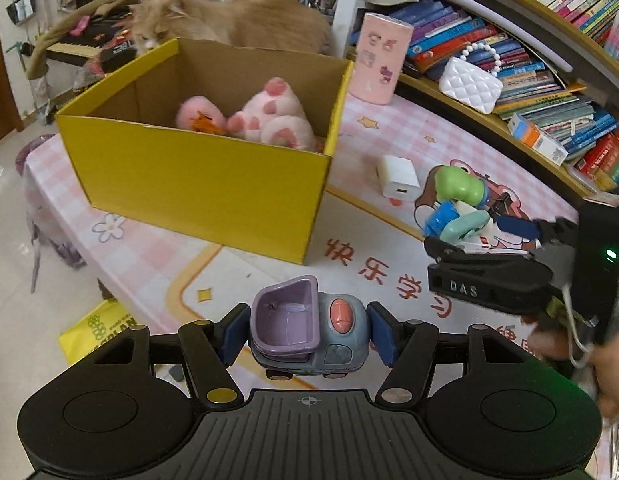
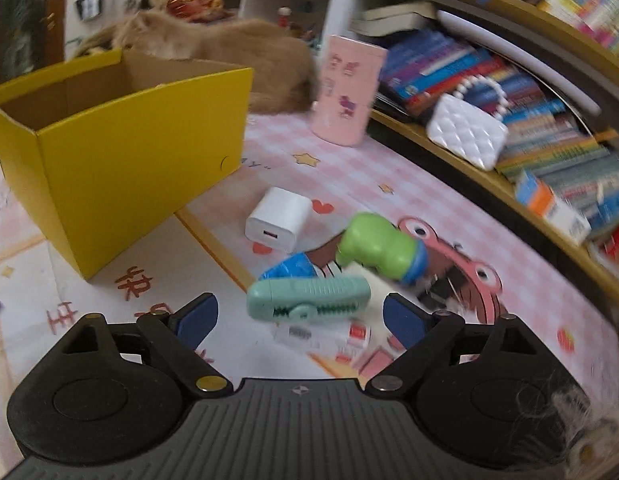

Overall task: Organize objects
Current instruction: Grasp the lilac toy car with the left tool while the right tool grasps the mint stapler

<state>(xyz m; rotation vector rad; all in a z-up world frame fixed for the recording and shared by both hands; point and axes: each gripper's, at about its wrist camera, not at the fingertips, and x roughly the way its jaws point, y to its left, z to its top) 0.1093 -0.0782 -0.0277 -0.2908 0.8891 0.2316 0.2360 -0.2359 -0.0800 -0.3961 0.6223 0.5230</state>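
My left gripper (image 1: 308,330) is shut on a small toy truck (image 1: 309,320) with a purple bucket and a blue-grey cab, held above the pink table mat (image 1: 237,272). Beyond it stands an open yellow box (image 1: 197,184) with pink plush toys (image 1: 269,116) inside. My right gripper (image 2: 299,316) is open, its pads on either side of a teal clip (image 2: 309,296) without touching it. Behind the clip lie a green toy (image 2: 379,246), a blue piece (image 2: 287,268) and a white charger (image 2: 279,220). The left wrist view shows the right gripper (image 1: 475,236) at the same pile.
A ginger cat (image 1: 237,20) lies behind the box. A pink tin (image 1: 381,64) and a white quilted purse (image 1: 469,84) stand by the crowded bookshelf (image 1: 549,92) along the right. The table's edge runs down the left, with a yellow bag (image 1: 97,328) on the floor.
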